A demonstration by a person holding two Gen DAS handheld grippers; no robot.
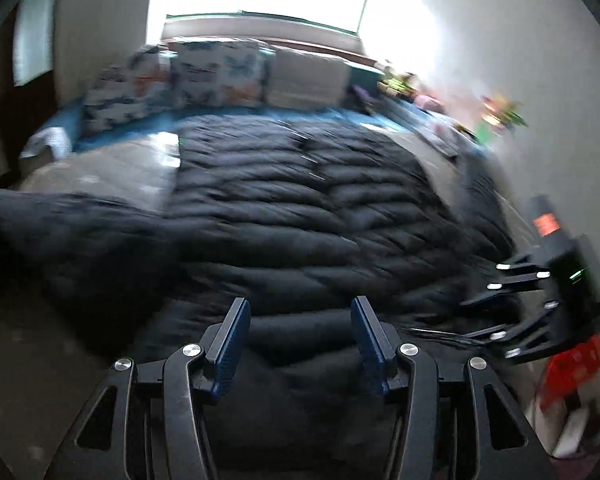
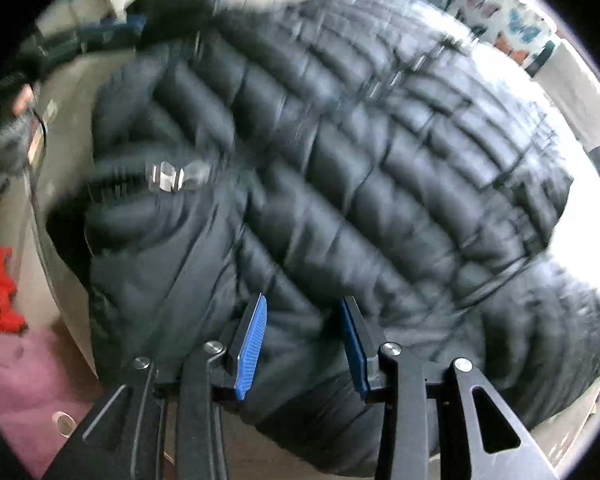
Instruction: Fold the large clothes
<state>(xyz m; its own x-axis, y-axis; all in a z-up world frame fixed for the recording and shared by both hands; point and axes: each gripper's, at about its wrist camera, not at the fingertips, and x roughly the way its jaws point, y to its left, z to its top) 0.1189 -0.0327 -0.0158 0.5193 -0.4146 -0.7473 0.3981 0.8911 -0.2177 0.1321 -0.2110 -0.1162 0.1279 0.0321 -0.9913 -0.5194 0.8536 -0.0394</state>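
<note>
Bedroom setting, bed (image 1: 112,172) serving as work surface, black quilted puffer jacket (image 1: 284,200) spread flat across it from the near edge to the butterfly-print pillows (image 1: 216,72) at the far end. Left gripper (image 1: 300,330) and right gripper (image 2: 303,340) both parted over the near jacket edge, nothing pinched; advisable to seize a full quilted ridge and fold slowly. Heavy blur throughout; sleeves and silver zipper pull (image 2: 176,178) hard to place.

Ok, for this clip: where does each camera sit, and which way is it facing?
Left wrist: on the left gripper, slanting down across the black puffer jacket on the bed toward butterfly pillows and a bright window; its open blue pads and the right gripper show.
Right wrist: on the right gripper, looking steeply down on the jacket and its zipper pull; only its own parted pads show.
Shared: the jacket.
</note>
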